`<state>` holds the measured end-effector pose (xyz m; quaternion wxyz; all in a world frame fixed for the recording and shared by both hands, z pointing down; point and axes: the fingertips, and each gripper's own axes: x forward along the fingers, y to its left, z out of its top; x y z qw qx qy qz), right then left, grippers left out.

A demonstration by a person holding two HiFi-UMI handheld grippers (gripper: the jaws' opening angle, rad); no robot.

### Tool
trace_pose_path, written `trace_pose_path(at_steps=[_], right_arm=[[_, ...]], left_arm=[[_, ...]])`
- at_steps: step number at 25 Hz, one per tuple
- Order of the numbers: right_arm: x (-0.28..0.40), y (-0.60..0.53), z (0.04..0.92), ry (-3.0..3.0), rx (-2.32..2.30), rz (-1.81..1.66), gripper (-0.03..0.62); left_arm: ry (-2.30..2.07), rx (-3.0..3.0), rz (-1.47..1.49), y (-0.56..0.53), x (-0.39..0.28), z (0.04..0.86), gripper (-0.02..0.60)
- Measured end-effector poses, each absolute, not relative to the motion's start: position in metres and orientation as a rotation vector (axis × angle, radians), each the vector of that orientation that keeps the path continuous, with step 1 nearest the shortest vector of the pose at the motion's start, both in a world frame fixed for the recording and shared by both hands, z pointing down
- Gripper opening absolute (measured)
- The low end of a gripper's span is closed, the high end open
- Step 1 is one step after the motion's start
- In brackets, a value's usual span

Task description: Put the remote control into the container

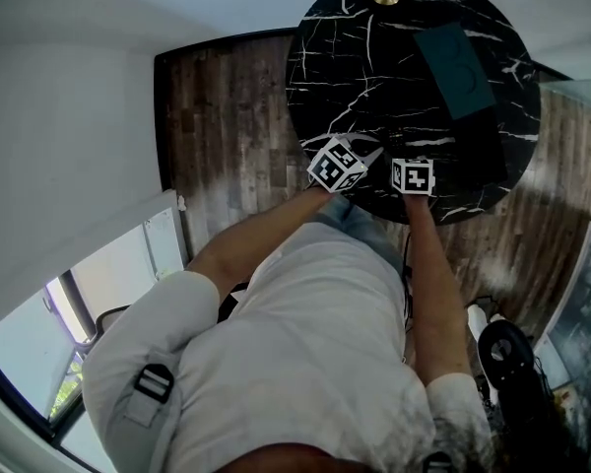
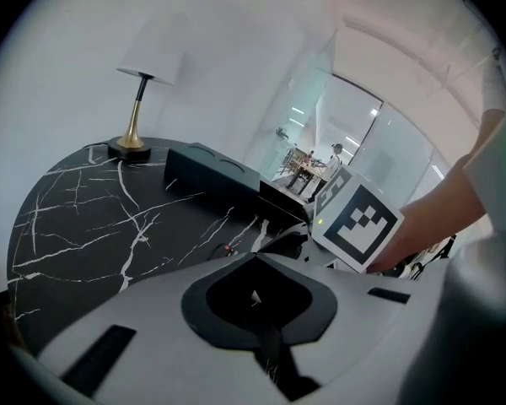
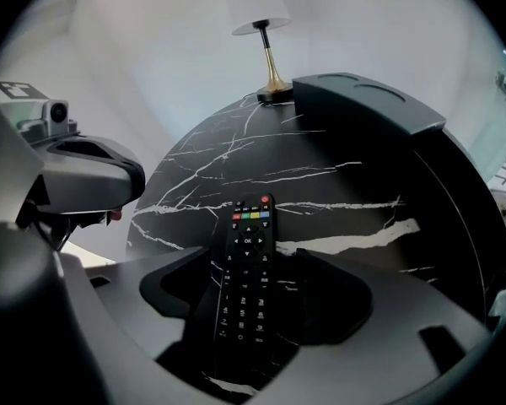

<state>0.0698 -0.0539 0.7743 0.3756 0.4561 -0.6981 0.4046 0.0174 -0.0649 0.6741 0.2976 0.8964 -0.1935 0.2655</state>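
Note:
A black remote control [image 3: 246, 281] with coloured buttons lies flat on the black marble table [image 3: 236, 159], lengthwise between the jaws of my right gripper [image 3: 261, 302]. The jaws stand wide, with a gap showing on the remote's right side, so the gripper is open. The dark teal container [image 3: 379, 108] rises just ahead and to the right; in the head view the container [image 1: 458, 67] sits at the table's right. My left gripper [image 2: 255, 298] hovers beside the right one over the near table edge, jaws together and empty. The left gripper [image 3: 84, 171] also shows at the left of the right gripper view.
A lamp [image 3: 270, 57] with a brass stem and white shade stands at the far edge of the round table [image 1: 374, 67]. Wooden floor [image 1: 227, 126] surrounds the table. The right gripper's marker cube [image 2: 358, 222] sits close to the left gripper.

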Motion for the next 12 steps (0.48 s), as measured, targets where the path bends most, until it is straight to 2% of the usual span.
trace_pose_path(at_steps=[7,9,12], right_arm=[[0.076,-0.054,0.778,-1.752,1.184,0.907,0.285],[0.079,-0.054,0.778,-1.741,1.201,0.876,0.223],[0.080,-0.054,0.779,-1.743,1.201,0.869,0.209]], left_arm=[[-0.523,2.389,0.696,-0.066,0.009,0.673,0.006],[-0.528,2.382,0.696,-0.065,0.005,0.674,0.008],[-0.521,2.387,0.699,-0.064,0.004,0.672,0.006]])
